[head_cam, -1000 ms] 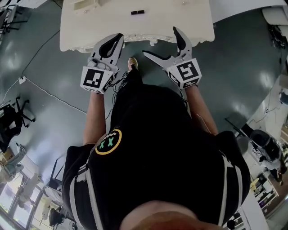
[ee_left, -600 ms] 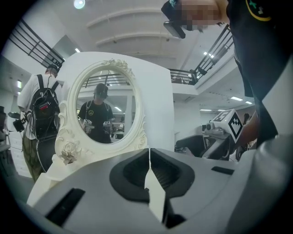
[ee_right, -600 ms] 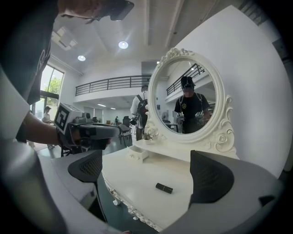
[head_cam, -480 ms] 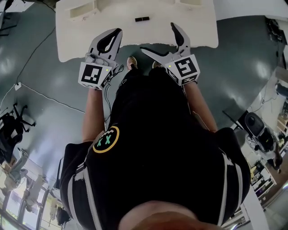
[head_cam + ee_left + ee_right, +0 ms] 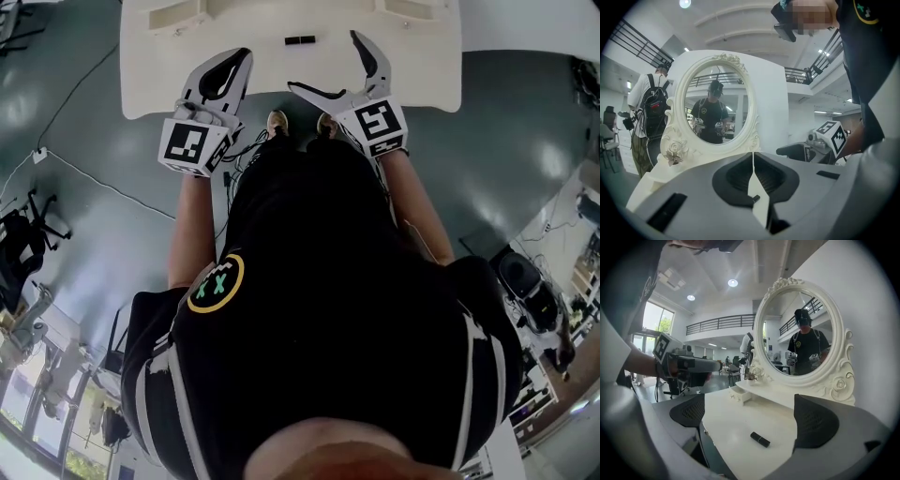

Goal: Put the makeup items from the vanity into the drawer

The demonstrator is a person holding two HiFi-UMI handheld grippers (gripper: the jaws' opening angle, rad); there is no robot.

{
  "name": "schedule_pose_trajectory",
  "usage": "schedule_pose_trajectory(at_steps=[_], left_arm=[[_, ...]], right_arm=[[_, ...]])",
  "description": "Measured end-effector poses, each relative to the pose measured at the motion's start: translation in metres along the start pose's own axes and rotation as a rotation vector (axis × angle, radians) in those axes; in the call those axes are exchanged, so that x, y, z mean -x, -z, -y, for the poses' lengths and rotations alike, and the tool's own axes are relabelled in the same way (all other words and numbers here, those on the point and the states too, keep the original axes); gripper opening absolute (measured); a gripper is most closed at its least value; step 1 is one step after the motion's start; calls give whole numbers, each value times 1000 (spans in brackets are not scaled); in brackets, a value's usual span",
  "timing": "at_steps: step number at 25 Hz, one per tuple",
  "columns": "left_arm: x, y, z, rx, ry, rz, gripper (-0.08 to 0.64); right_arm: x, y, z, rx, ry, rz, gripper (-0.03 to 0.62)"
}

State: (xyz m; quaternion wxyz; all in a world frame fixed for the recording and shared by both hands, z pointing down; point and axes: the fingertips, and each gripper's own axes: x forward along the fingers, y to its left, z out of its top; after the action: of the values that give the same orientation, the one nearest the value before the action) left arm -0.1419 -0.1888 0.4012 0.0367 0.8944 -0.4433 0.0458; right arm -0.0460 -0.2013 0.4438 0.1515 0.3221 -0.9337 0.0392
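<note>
Lipstick (image 5: 760, 439), a small black tube, lies on the white surface (image 5: 150, 56) at the top centre of the head view, with nothing touching it. My right gripper (image 5: 752, 416) frames it between wide-spread fingers (image 5: 815, 420), just short of it. My left gripper (image 5: 753, 157) has its fingers pressed together on nothing, pointing at the oval mirror (image 5: 717, 108).

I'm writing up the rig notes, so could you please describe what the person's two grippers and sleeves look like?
Both the left gripper and right gripper have pale grey shells, tapered curved jaws with black textured pads, and a white marker cube printed with black squares. Dark cables trail from the left one. The black T-shirt has short sleeves, white-striped.
</note>
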Motion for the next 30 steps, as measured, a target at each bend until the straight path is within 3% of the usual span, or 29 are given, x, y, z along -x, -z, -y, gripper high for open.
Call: schedule_pose_trajectory(at_steps=[11,23,30], left_arm=[[-12,-8,-1,-27,-18,-9,28],[-9,-3,-9,-30,-49,-38,28],[-6,-2,-11,-24,-62,-38,28]], right_arm=[[-60,68,31,9,-45,-87,598],[-124,178,50,9,-77,-331,589],[-128,189,50,29,-76,-386,558]])
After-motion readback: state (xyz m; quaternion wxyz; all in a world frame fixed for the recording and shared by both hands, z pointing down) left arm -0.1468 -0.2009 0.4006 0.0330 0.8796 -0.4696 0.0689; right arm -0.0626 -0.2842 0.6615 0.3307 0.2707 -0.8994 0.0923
